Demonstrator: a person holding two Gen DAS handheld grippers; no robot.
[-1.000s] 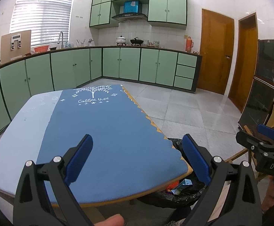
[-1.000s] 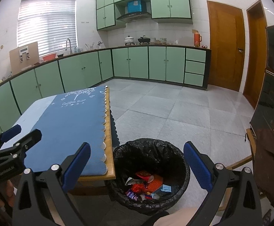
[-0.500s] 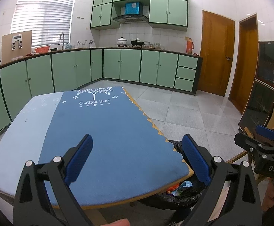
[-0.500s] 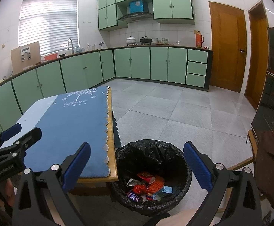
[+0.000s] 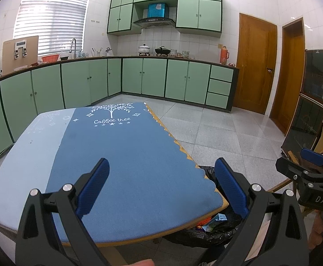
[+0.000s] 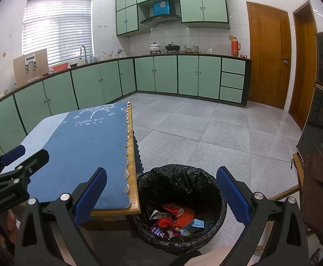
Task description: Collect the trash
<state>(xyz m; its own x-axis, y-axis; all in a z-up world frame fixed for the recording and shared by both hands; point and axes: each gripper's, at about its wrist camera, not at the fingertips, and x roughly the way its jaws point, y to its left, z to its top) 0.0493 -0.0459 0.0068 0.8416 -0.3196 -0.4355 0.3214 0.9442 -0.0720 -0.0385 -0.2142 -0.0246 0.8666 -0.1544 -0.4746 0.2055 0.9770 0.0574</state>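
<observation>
We note both grippers, left gripper [image 5: 161, 187] and right gripper [image 6: 161, 191], share black frames, silver screws, blue textured fingers [image 5: 92, 188]; white lettering marks each body.

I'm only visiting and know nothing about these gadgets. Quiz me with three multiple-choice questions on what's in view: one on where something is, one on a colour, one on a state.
1. Where does the trash bin stand?
A. On the table
B. On the floor beside the table's near corner
C. On the kitchen counter

2. What colour is the cloth bearing the tree print?
A. Blue
B. Red
C. Yellow

3. How do the left gripper and right gripper stand?
A. Both shut on wrappers
B. One open, one shut
C. Both open and holding nothing

Answers:
1. B: the right wrist view shows the bin on the tiles next to the table edge.
2. A: the cloth is plainly blue in both views.
3. C: each pair of blue pads stands wide apart with nothing between.
</observation>
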